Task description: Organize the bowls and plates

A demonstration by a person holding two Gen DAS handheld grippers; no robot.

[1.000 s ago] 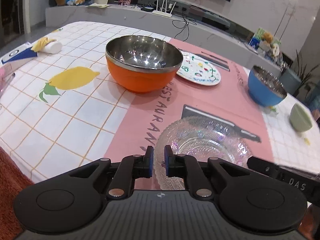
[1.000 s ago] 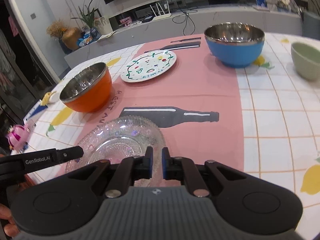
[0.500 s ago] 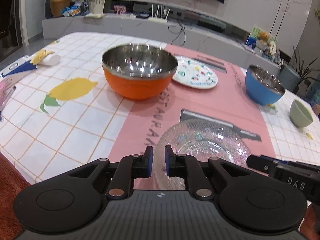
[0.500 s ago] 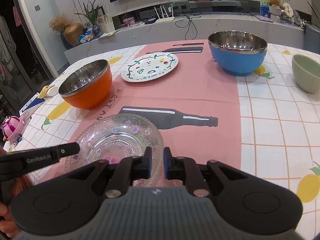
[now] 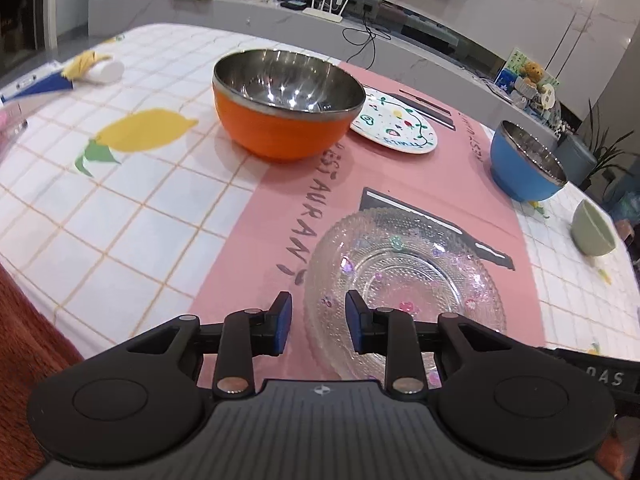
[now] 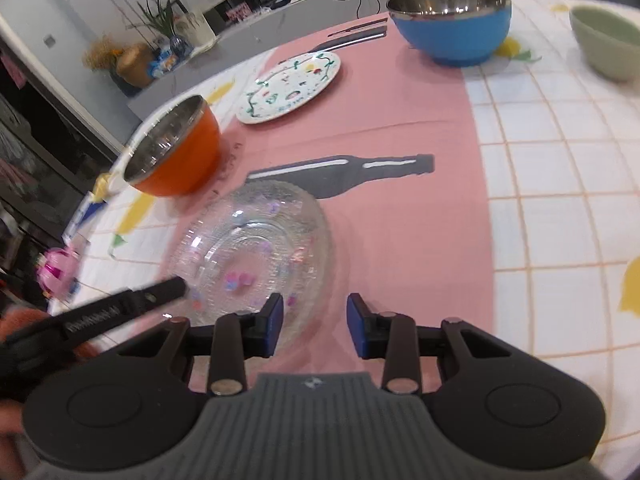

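Note:
A clear glass plate (image 5: 404, 276) lies on the pink runner near the table's front edge; it also shows in the right wrist view (image 6: 256, 248). My left gripper (image 5: 318, 322) is open, its jaws astride the plate's near left rim. My right gripper (image 6: 314, 326) is open over the plate's near right rim. An orange steel-lined bowl (image 5: 286, 102) stands behind on the left. A painted white plate (image 5: 396, 128) lies beyond it. A blue bowl (image 5: 526, 166) and a pale green bowl (image 5: 592, 230) stand on the right.
The table carries a white checked cloth with lemon prints (image 5: 148, 132). A white and yellow roll (image 5: 98, 70) and a blue box (image 5: 40, 86) lie at the far left. A pink toy (image 6: 56, 272) sits at the left edge. A low cabinet with a router (image 5: 324, 4) runs behind.
Both grippers have opened from shut. Both views have tilted down toward the glass plate, and the right wrist view has rolled to the left.

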